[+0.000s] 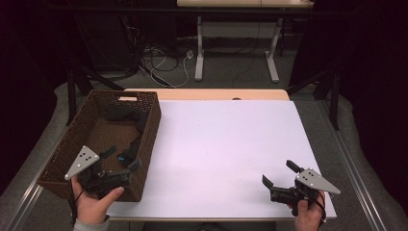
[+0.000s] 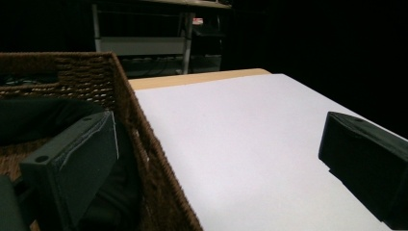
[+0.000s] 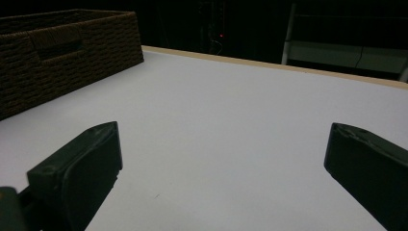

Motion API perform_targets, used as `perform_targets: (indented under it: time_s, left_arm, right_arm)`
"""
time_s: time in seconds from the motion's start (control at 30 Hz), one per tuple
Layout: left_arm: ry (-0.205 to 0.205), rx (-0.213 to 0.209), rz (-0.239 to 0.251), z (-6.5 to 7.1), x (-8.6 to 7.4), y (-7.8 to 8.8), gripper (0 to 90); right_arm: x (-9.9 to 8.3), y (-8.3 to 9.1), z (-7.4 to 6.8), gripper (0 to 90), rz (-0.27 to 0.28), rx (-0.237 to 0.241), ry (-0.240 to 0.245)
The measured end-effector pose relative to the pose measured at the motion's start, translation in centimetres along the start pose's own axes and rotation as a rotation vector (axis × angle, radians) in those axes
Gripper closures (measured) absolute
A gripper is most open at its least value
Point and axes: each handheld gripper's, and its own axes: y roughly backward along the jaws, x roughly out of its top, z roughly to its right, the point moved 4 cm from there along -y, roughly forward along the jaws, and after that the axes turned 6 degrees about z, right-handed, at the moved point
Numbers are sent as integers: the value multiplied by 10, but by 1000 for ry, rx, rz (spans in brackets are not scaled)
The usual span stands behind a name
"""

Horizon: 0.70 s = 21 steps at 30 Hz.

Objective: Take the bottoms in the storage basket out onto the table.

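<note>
- Since the woven basket (image 1: 150, 126) sits at nine o'clock on the table (image 1: 226, 144), expect stiff walls.
- The dark cloth (image 1: 126, 115) inside looks soft and light (pinch a raised fold).
- Your left gripper (image 1: 124, 158) straddles the basket's near right wall, jaws wide; your right gripper (image 1: 279, 174) at five o'clock gapes, empty.

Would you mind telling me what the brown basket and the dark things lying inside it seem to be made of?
The basket looks like woven wicker or paper rope, matte brown: tight braided rows show on its walls, with a cut handle slot. The dark things inside look like soft black fabric, judging by their limp, folded shape, though they are too dark to be sure.
</note>
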Motion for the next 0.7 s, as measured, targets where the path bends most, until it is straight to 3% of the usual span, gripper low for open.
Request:
perform_targets:
  time_s: [0.17,0.33,0.53,0.63,0.7]
  left_arm:
    - [13,3,-32,-1,11,-11,5]
    - [-35,30,-66,-2,24,-21,5]
    - [-41,57,-31,-7,38,-33,5]
    - [-36,58,-44,-13,44,-42,5]
    - [-41,82,-37,-18,48,-48,5]
  right_arm:
    - [2,-1,1,0,-9,1,17]
    - [3,-3,3,0,-21,18,10]
    - [2,-6,1,0,-32,32,25]
    - [1,-8,0,0,-34,27,20]
    - [-1,-9,-2,0,-37,36,8]
